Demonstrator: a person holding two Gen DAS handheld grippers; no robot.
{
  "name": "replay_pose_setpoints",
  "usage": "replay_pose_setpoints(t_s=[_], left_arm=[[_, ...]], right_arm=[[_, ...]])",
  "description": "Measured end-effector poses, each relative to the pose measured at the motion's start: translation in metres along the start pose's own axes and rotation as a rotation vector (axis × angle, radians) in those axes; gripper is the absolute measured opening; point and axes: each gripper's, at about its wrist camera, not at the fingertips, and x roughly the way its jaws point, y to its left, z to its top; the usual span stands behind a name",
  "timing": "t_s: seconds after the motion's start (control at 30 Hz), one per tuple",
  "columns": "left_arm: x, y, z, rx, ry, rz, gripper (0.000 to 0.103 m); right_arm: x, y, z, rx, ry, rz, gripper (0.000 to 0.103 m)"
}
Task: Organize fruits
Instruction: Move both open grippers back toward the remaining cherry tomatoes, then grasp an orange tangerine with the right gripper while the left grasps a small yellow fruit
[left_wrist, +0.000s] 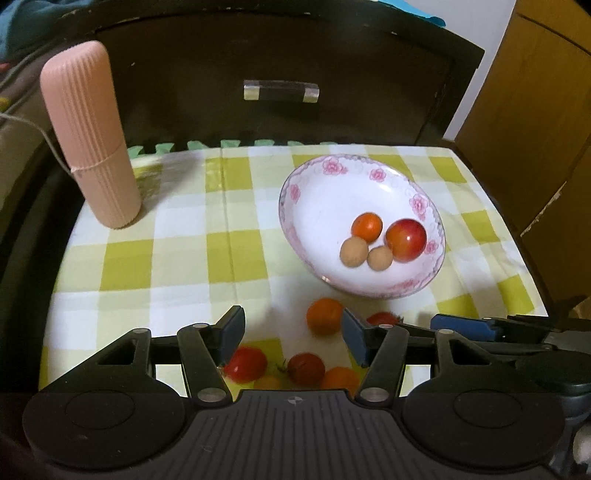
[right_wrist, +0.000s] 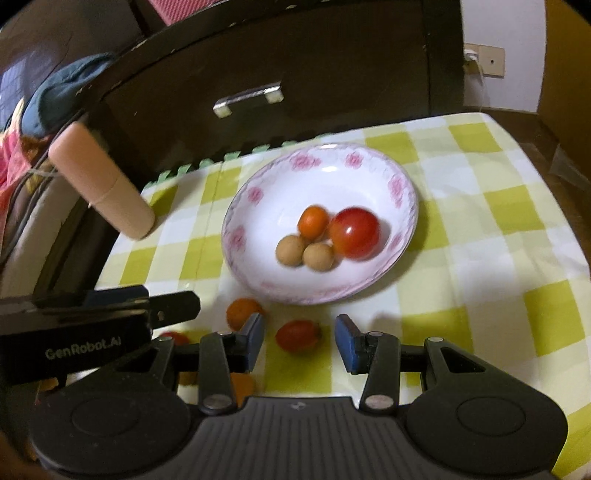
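Your left gripper (left_wrist: 293, 334) sits at the bottom centre of its own view, jaws partly apart w/ nothing pinched. An orange fruit (left_wrist: 325, 316) shows in the gap, nearer the right pad, but it lies on the checked cloth (left_wrist: 177, 254) below — no contact you can make out. Lower down, a red tomato (left_wrist: 246, 363), a second red one (left_wrist: 306, 368) and another orange fruit (left_wrist: 339, 378) are partly cut off by the gripper body; a yellowish bit between them is too hidden to name.

Your right gripper (right_wrist: 300, 341) is also open and empty, bottom centre of its view, w/ a small red tomato (right_wrist: 298, 335) lying on the cloth between the pads, touching neither. The left finger covers part of the orange fruit at its upper left. More fruit at lower left is mostly masked by the other gripper's black body.

The flowered bowl (left_wrist: 306, 192) is right of centre, holding one big red tomato (left_wrist: 406, 239), a small orange one (left_wrist: 366, 226) and two tan round fruits (left_wrist: 354, 252) — type unclear. A pink ribbed case (left_wrist: 90, 136) stands upper left; the right view is blurred.
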Motion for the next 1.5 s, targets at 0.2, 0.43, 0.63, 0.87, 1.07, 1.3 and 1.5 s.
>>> replay_pose_setpoints(t_s=[0.2, 0.43, 0.63, 0.87, 1.07, 1.3, 1.5], left_arm=[[-0.006, 0.008, -0.010, -0.008, 0.032, 0.002, 0.066], [-0.014, 0.020, -0.016, -0.041, 0.045, 0.013, 0.068], [-0.014, 0.023, -0.019, -0.052, 0.053, 0.008, 0.069], [-0.008, 0.027, -0.021, -0.068, 0.071, 0.010, 0.069], [-0.006, 0.028, -0.022, -0.077, 0.080, 0.009, 0.069], [-0.003, 0.029, -0.024, -0.097, 0.102, -0.020, 0.069], [0.006, 0.026, -0.027, -0.098, 0.129, -0.027, 0.068]], right_arm=[[0.000, 0.007, -0.011, -0.020, 0.029, 0.018, 0.041], [0.005, 0.024, -0.022, -0.075, 0.070, 0.043, 0.041], [0.017, 0.033, -0.025, -0.088, 0.105, 0.064, 0.041], [0.037, 0.035, -0.026, -0.071, 0.135, 0.108, 0.043], [0.045, 0.040, -0.029, -0.092, 0.149, 0.129, 0.039], [0.036, 0.039, -0.034, -0.114, 0.149, 0.127, 0.032], [0.027, 0.031, -0.033, -0.107, 0.144, 0.106, 0.032]])
